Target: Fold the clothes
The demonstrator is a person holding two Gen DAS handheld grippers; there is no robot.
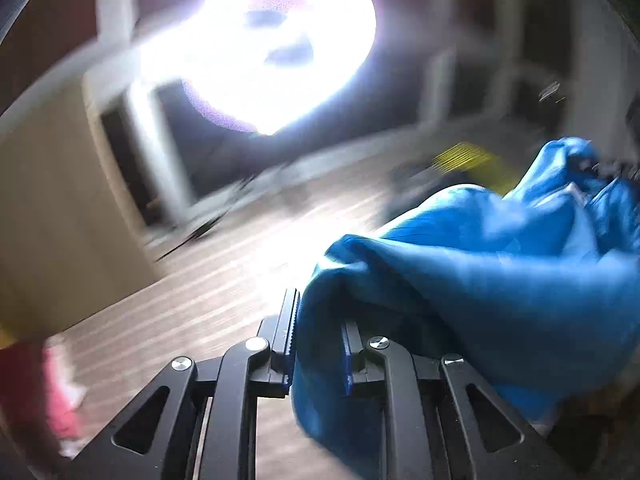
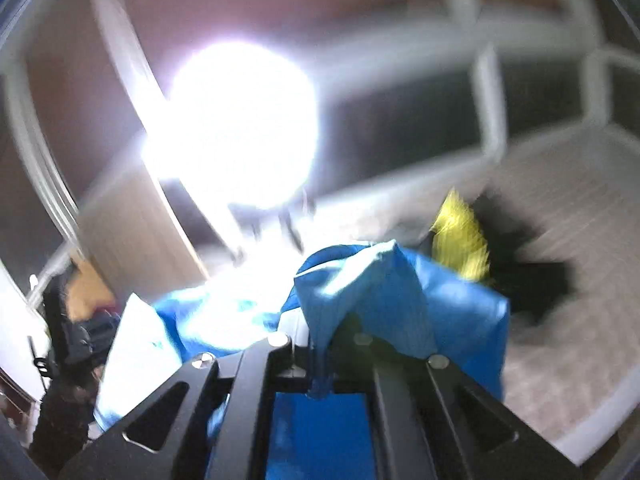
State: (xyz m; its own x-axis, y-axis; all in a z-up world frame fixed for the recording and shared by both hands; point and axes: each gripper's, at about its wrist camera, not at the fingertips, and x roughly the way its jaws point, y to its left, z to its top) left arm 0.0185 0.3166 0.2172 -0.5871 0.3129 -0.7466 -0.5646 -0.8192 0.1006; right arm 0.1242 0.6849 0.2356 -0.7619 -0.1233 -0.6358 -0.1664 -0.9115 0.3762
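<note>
blue garment bunches between both my claws; my right claw pinches its fold tight, my left claw clasps its edge, yellow cloth behind it

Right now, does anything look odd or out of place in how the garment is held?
Nothing damaged or spilled. The blue garment is bunched and twisted, not flat, pinched in both the left gripper and the right gripper. Heavy motion blur hides finer detail.
</note>
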